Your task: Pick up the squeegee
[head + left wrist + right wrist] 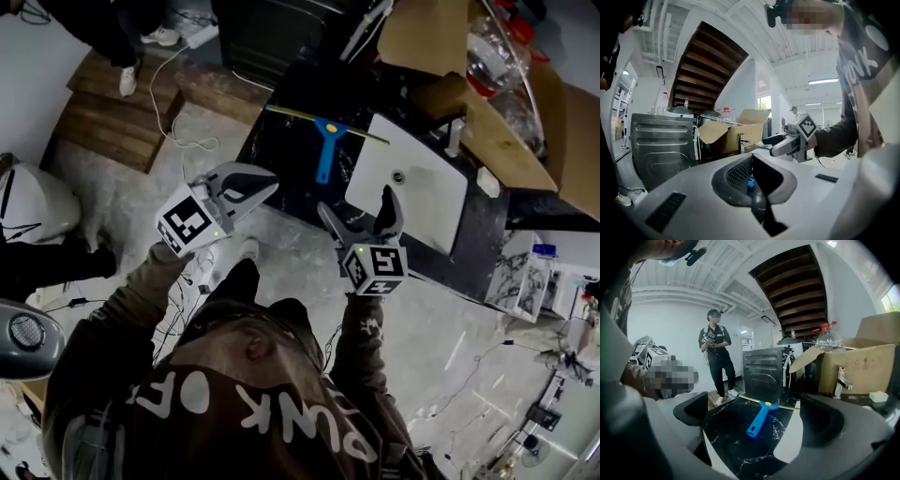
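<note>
The squeegee (324, 150) has a blue handle and a long yellow-edged blade; it lies flat on the black marble counter (281, 150), left of a white sink (412, 187). The right gripper view shows the squeegee (759, 418) ahead, with its handle end pointing toward the camera. My right gripper (361, 211) is open and empty, held in the air short of the counter's near edge. Further left over the floor, my left gripper (270, 185) is shut with nothing in it. From the left gripper view the right gripper (780, 143) appears beside it.
A cardboard box (450, 56) with a plastic bottle (492, 52) in it sits behind the sink, by a faucet (457, 136). A person (715, 357) stands beyond the counter near a metal cabinet (764, 369). A wooden platform (117, 112) and cables lie on the floor at left.
</note>
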Available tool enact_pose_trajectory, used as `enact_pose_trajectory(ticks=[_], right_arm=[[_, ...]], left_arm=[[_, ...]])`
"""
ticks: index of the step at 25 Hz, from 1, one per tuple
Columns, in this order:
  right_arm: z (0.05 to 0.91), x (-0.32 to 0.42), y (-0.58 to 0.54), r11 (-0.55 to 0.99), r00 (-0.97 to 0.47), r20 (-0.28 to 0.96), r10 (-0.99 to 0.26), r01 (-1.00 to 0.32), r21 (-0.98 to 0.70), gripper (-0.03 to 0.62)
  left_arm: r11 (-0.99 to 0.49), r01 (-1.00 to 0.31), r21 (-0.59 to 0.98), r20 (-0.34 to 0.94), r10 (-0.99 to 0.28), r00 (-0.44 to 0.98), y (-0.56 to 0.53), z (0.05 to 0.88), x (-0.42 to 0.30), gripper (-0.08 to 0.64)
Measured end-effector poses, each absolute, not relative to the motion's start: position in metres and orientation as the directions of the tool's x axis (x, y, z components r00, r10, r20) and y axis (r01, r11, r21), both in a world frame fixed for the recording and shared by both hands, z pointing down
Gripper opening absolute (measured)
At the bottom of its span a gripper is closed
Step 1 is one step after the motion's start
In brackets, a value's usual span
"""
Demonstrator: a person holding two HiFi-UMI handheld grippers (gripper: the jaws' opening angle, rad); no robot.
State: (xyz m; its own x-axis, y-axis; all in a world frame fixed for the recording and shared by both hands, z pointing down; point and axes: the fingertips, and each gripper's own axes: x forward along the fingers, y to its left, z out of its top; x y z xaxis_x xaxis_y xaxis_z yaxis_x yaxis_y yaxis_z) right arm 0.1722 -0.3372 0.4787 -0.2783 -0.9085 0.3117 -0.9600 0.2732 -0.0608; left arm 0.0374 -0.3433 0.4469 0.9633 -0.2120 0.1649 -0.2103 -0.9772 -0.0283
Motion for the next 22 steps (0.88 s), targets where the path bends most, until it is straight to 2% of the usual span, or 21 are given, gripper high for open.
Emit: enact_pose_trajectory(ticks=[8, 18, 20, 22], right_arm=[[0.514, 0.188, -0.399, 0.231, -0.243, 0.377, -0.894, -0.97, -0.079, 0.595], [0.588, 0.19, -0.467, 0.134, -0.176, 0.605, -0.776, -0.984, -0.115, 0.591], [0.599, 0.188, -0.474, 0.113, -0.163, 0.642, -0.749, -0.987, -0.118, 0.565], [0.607, 0.188, -0.479, 0.092, -0.146, 0.67, -0.727, -0.989, -0.116, 0.511]], left_arm=[[-0.974, -0.227, -0.008, 0.188, -0.224, 0.956, -0.376, 0.459, 0.053, 0.005], [-0.966, -0.257, 0.036, 0.165, -0.248, 0.955, -0.395, 0.455, 0.066, 0.005], [-0.965, -0.258, 0.041, 0.159, -0.249, 0.955, -0.398, 0.454, 0.067, 0.005], [-0.965, -0.259, 0.036, 0.155, -0.251, 0.956, -0.401, 0.454, 0.066, 0.005]])
